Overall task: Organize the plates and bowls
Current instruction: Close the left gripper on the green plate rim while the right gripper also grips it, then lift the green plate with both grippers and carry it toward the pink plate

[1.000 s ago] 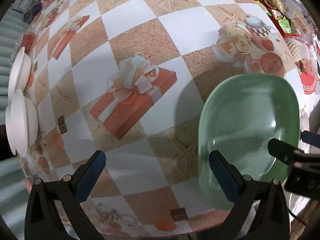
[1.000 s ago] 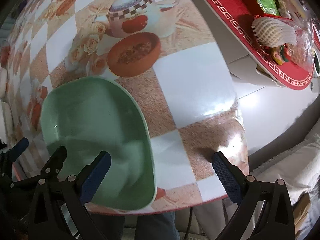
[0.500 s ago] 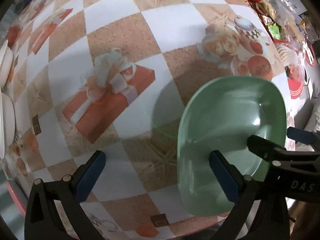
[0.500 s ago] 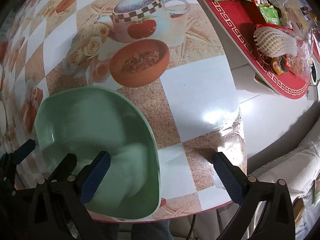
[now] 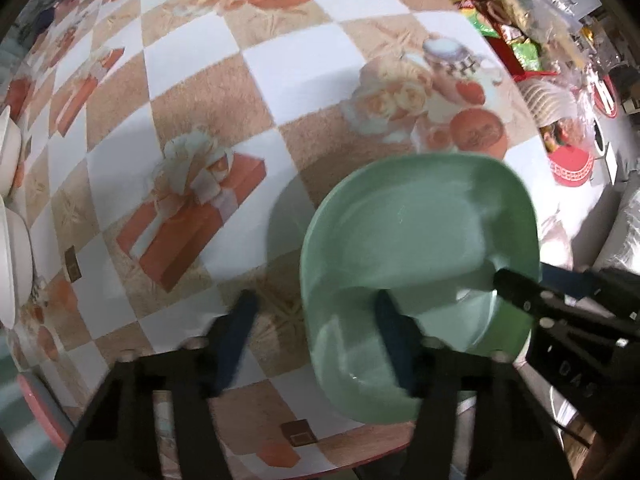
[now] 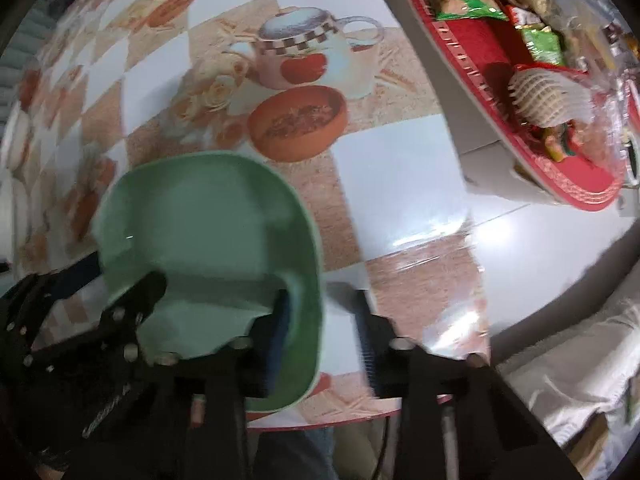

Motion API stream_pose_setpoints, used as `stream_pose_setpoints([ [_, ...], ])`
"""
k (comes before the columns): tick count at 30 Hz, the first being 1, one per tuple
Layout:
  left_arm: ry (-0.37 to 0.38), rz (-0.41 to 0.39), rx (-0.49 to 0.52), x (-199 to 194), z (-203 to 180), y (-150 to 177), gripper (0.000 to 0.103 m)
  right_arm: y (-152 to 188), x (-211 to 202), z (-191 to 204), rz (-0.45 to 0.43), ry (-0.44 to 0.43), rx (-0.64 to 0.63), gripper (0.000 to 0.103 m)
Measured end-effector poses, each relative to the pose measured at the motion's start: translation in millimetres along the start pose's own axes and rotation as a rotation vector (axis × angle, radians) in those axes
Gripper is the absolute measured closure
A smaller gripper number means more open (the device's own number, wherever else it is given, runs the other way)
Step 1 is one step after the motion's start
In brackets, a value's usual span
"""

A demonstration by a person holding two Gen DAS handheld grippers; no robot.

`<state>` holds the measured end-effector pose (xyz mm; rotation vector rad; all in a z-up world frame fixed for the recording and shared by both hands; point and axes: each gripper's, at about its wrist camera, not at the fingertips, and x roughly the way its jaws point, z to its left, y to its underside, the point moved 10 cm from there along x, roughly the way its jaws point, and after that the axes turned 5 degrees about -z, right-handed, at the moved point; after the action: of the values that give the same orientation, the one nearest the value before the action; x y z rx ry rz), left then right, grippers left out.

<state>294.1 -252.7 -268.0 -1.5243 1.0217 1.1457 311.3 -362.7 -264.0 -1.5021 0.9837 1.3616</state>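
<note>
A pale green, rounded-square dish point(image 5: 416, 240) rests on the patterned tablecloth near the table's front edge. My left gripper point(image 5: 314, 340) straddles its left rim, one finger inside the dish and one outside over the cloth. Its jaws are closing, and a gap still shows beside the rim. My right gripper point(image 6: 322, 340) straddles the opposite rim of the dish point(image 6: 208, 232). Its jaws are also closing, and a strip of table shows between the outer finger and the rim. Each gripper appears in the other's view, the right gripper point(image 5: 528, 278) and the left gripper point(image 6: 116, 276).
White bowls point(image 5: 14, 264) stand stacked at the table's left edge. A red tray point(image 6: 472, 36) of snack packets lies beyond the table on the right. The table's front edge point(image 6: 340, 418) runs just below the dish, with a person's legs under it.
Both grippers' jaws have narrowed from wide open around the dish's opposite rims. The left gripper has shifted toward the dish, which now sits nearer the middle of its view.
</note>
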Motion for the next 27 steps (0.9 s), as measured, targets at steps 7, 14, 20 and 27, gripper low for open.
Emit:
stream_pose_setpoints([
  [7,-0.009,-0.008,0.016,2,-9,-2,0.077,7,0,14,0.016,0.008,-0.041,0.083],
  [14,-0.075,0.022,0.028,5,32,31,0.077,19,3,49,0.036,0.016,-0.107,0.083],
  [20,-0.098,0.035,-0.029,4,73,51,0.077,36,6,102,0.058,0.0,-0.179,0.083],
  [27,-0.15,0.04,-0.087,-1,136,83,0.077,57,12,173,0.084,-0.024,-0.264,0.083],
])
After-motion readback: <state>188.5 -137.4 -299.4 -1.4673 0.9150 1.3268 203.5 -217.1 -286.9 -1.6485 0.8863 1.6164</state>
